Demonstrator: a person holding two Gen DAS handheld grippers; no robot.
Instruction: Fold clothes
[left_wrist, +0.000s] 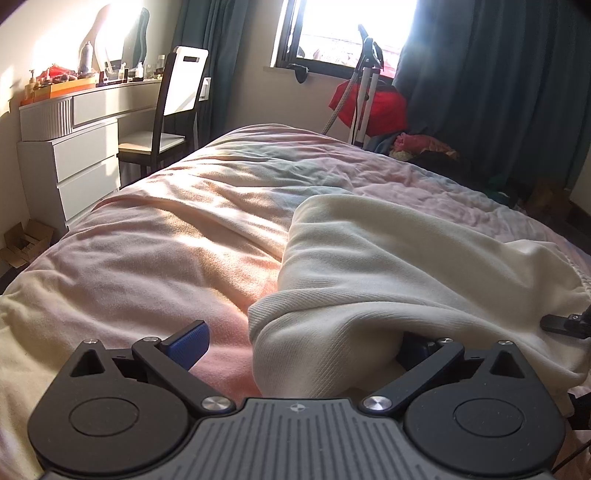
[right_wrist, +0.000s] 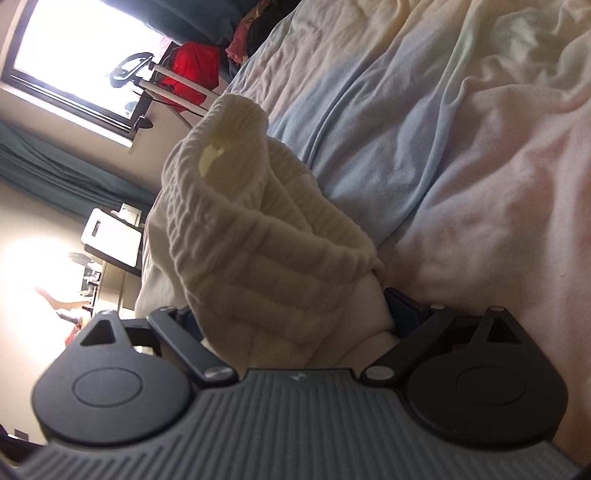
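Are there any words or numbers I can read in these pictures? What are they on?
No readable words or numbers anywhere.
Left claw: only a small round cross mark on its grey body, no letters.
Right claw: the same small mark, blurred.
Bottles and boxes on the dresser: too small and sunlit to read.
Cream garment: no label or print shows.
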